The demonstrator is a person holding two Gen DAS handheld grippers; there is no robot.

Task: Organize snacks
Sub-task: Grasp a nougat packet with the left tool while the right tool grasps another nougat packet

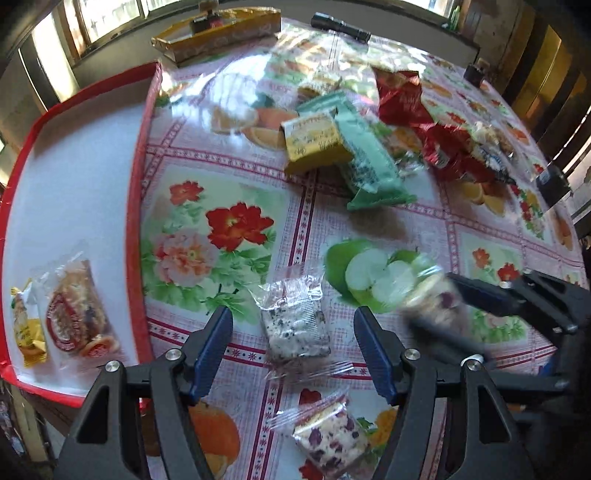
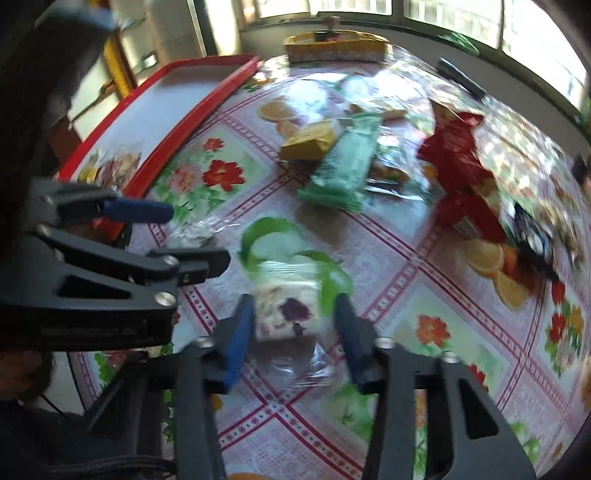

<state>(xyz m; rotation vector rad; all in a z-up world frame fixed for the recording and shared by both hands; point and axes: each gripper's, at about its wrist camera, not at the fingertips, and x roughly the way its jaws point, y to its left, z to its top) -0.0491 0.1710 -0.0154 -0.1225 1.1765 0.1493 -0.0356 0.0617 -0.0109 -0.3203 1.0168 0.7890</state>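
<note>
Left hand-held gripper (image 1: 293, 352) and right hand-held gripper (image 2: 293, 334) showing black triangular frames, blue finger pads (image 1: 208, 354), silver screws.

This looks like a lived-in home, a dining corner by the windows. A table fills the frame, covered with a glossy oilcloth (image 1: 229, 177) printed with flowers, oranges and apple halves. Wood-framed windows (image 2: 354, 9) run along the top of both views, daylight glaring off the cloth. Packaged snacks (image 1: 354, 147) lie heaped at upper centre, a red tray (image 1: 140, 155) sits at the left edge, and a yellow box (image 1: 221, 37) rests by the sill.
</note>
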